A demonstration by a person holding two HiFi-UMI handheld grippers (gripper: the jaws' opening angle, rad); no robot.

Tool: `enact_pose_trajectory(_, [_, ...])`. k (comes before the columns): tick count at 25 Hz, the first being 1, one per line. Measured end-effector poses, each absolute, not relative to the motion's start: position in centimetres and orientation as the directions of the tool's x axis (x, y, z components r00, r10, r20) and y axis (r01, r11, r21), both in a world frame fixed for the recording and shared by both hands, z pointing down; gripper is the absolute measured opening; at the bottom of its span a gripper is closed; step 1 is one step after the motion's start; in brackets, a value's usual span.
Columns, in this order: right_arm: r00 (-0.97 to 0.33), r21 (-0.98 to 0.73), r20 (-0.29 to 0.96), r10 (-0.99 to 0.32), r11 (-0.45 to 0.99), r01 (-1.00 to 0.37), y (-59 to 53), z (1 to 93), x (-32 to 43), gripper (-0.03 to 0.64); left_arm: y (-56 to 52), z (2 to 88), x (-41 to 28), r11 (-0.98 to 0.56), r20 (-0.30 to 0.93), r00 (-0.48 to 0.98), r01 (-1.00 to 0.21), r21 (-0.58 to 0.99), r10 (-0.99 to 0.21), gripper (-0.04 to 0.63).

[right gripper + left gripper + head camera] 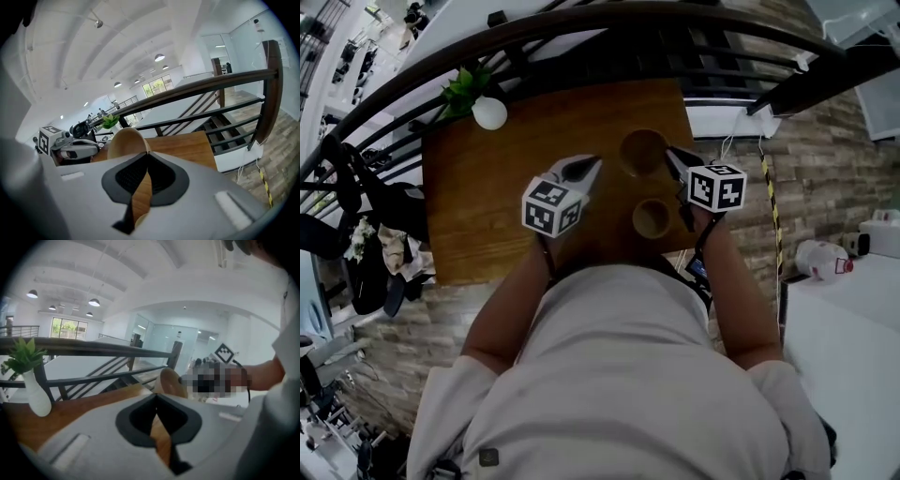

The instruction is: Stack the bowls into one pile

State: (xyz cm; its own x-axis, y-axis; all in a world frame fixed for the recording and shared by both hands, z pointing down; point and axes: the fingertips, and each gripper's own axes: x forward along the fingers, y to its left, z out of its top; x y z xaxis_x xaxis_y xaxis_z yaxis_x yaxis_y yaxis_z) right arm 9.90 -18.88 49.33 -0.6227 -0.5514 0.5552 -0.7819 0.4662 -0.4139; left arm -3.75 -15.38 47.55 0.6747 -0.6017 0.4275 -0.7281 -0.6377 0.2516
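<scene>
Two wooden bowls show in the head view over the wooden table (487, 187). The farther, larger bowl (643, 152) hangs by its rim in my right gripper (672, 156), which is shut on it. In the right gripper view that bowl (124, 143) rises tilted from between the jaws of the right gripper (146, 154). The smaller bowl (652, 217) lies nearer me, between the two grippers. My left gripper (592, 165) hovers left of the bowls, shut and empty. In the left gripper view its closed tips (156, 397) point toward the held bowl (171, 383).
A white vase with a green plant (488, 112) stands at the table's far left corner, also in the left gripper view (35, 397). A dark railing (581, 23) curves behind the table, with stairs beyond. A white jug (823, 260) sits on a surface at the right.
</scene>
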Motion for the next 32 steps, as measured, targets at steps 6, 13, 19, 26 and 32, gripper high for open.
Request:
enact_pose_trajectory(6, [-0.606,-0.416,0.556,-0.569,0.441,-0.795,-16.4,49.4,10.3,0.017,-13.4,48.1,-3.5,-0.668,0.429,0.698,-0.701,0.247,-0.573,0.005])
enact_pose_trajectory(13, [-0.625,-0.412,0.536,-0.568,0.470,-0.781,-16.2,47.8,11.0,0.017,-12.5,46.4,-2.8,-0.666,0.413,0.685,-0.714,0.216,-0.600,0.005])
enact_pose_trajectory(19, [-0.674,-0.411,0.521,-0.524,0.538,-0.736,-15.7,46.6,11.6,0.017,-11.8,45.3,-1.0,-0.630,0.414,0.643,-0.753,0.191,-0.644,0.005])
enact_pose_trajectory(26, [-0.722,-0.421,0.529,-0.446,0.600,-0.680,-13.9,47.1,14.3,0.017,-10.3,45.0,3.4,-0.576,0.412,0.598,-0.794,0.193,-0.687,0.005])
enact_pose_trajectory(32, [-0.752,-0.428,0.533,-0.387,0.644,-0.634,-12.0,48.3,17.1,0.017,-7.4,46.1,5.9,-0.515,0.423,0.540,-0.837,0.185,-0.727,0.005])
